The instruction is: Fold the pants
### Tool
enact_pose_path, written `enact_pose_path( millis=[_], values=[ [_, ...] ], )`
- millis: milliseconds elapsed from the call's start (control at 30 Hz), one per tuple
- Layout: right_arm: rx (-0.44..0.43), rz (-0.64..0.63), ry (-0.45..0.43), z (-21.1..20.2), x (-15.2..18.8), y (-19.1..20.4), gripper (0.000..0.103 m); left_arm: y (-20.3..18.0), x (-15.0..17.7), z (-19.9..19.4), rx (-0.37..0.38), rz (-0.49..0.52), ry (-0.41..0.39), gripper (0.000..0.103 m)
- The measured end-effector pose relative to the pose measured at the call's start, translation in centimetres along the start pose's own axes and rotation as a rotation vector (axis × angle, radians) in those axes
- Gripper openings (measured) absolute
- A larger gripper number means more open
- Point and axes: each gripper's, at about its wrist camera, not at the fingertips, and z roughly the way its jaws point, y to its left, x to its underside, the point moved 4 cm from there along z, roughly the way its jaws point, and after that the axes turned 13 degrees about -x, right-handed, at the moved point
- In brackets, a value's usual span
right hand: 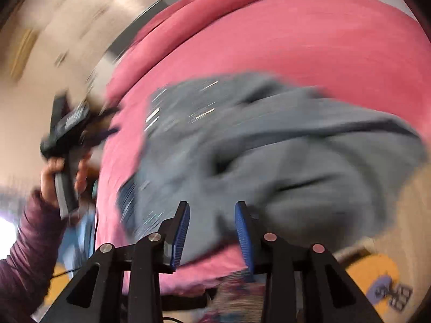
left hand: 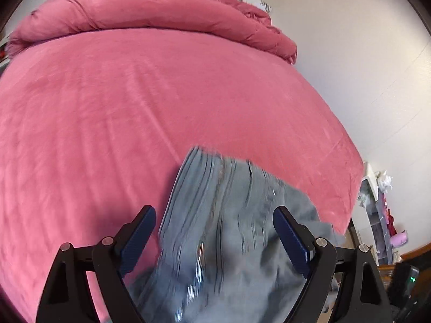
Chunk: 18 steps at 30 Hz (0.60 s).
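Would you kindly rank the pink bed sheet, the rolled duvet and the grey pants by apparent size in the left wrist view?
1. Pink bed sheet
2. Rolled duvet and grey pants: unsure, the pants lie nearer the camera.

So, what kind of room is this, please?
Most likely a bedroom in a home. A large bed with a pink sheet fills the view, a rolled-up pink duvet lies at its far end, and the grey pants lie on the near edge. Cluttered shelves stand against the wall.
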Motion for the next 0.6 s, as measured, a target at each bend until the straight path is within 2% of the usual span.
enact_pose_path(
  millis=[67,167,233,267,300,333,367,467,567,600],
  values=[
    [0.023,0.135,-0.09,-3.1,-1.2,-4.2,0.042,0.0,-1.3,2.2,-0.001,-0.01,0.049,0.09],
    [-0.065,0.384,-0.194,-6.2,-1.9,-10.0,0.046,-0.1,-2.6,5.7,0.047,-0.043,0.151,0.09],
    [-0.149,0.494,-0.241,-6.6,-2.1,-12.2,0.047,-0.2,-3.0,7.3,0.107,-0.083,0.204,0.086],
    [-0.189,0.54,-0.265,-6.3,-2.3,-13.0,0.047,-0.4,-3.2,7.9,0.133,-0.085,0.216,0.076],
    [-0.222,0.586,-0.292,-6.2,-2.1,-13.7,0.047,-0.6,-3.2,8.0,0.138,-0.079,0.212,0.047],
    [-0.246,0.618,-0.307,-5.7,-2.3,-14.2,0.056,-0.8,-3.3,8.1,0.145,-0.065,0.205,0.028],
    [-0.272,0.639,-0.321,-5.3,-2.9,-14.9,0.065,-1.0,-3.2,8.0,0.162,-0.047,0.203,0.004],
    [-0.26,0.696,-0.343,-2.4,-4.0,-16.0,0.068,-0.6,-3.1,6.3,0.214,-0.072,0.142,0.004],
    [-0.157,0.7,-0.298,-0.5,-5.4,-16.9,0.067,0.1,-3.1,3.8,0.269,-0.109,0.062,0.003],
    [-0.109,0.706,-0.302,0.1,-5.5,-17.1,0.064,1.0,-2.9,2.4,0.295,-0.132,0.029,0.003]
  ],
)
